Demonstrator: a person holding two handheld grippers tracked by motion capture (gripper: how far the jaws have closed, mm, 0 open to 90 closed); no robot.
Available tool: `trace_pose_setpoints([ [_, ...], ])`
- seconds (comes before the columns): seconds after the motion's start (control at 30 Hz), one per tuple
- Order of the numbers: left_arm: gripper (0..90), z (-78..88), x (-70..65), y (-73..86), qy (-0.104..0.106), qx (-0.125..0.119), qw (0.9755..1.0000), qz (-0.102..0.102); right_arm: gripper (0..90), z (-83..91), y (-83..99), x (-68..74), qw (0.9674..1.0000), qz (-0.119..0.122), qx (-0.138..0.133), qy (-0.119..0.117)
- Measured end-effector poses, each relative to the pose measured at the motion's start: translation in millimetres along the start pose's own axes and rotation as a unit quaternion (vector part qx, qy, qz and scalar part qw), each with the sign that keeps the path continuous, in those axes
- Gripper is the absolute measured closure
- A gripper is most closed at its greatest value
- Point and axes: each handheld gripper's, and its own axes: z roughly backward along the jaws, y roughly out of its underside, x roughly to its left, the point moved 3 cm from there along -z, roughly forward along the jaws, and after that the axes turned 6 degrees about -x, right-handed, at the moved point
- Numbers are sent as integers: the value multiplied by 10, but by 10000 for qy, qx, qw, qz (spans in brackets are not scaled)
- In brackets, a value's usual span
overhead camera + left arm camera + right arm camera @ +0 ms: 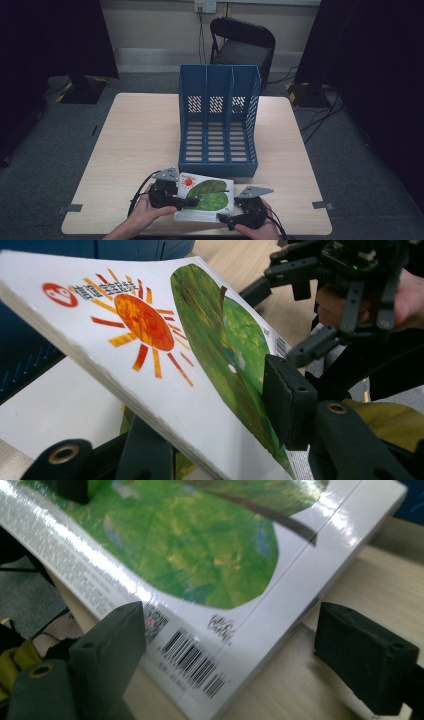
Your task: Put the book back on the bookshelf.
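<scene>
Glossy white picture book (205, 200) with sun and green leaf cover, near table edge before the blue file rack (218, 120), is clamped by my left gripper (187, 201), right gripper (225, 218) agape at its corner; stiff, light, slippery—grip the spine.

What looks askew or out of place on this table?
The picture book is tilted: the left hand-held gripper clamps it and lifts one side off the table, while the right hand-held gripper stands open at its barcode corner. The blue file rack stands upright, slots empty.
</scene>
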Motion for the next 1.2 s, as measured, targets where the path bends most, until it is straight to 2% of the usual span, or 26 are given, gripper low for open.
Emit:
trace_pose_setpoints([
  [0.1,601,-3,-5,2,-37,31,10000,-61,82,-55,-40,-46,9999,11,-109,-5],
  [0.17,601,2,-26,-7,-51,35,9998,-177,68,-91,-67,-79,9999,-91,-126,-46],
  [0.2,601,4,-31,-12,-37,27,9998,-196,71,-121,-80,-118,9992,-298,-138,-241],
  [0.23,601,2,-33,-13,-39,30,9998,-204,71,-137,-90,-140,9985,-398,-142,-354],
  [0.33,602,0,-3,2,-2,26,10000,-69,77,-167,-122,-173,9976,-461,-61,-519],
  [0.4,604,-3,22,20,16,44,10000,78,120,-156,-124,-187,9972,-540,-88,-516],
  [0.47,604,2,38,24,-2,44,9999,98,183,-114,-126,-203,9973,-543,-157,-476],
  [0.63,603,63,80,33,-158,64,9998,85,263,-7,-187,-184,9969,-428,-458,-474],
  [0.7,606,75,99,44,-180,64,9996,199,291,44,-213,-170,9961,-386,-575,-546],
  [0.87,614,89,112,53,-272,78,9995,136,323,183,-246,-115,9940,-257,-724,-780],
  [0.97,613,83,121,47,-247,43,9997,57,320,248,-253,-96,9918,-244,-749,-1009],
  [1.13,609,77,148,46,-178,13,9998,69,311,236,-260,-91,9927,-88,-652,-1010],
  [1.2,599,73,148,42,-134,-39,9999,93,351,222,-261,-95,9928,-68,-599,-1039],
])
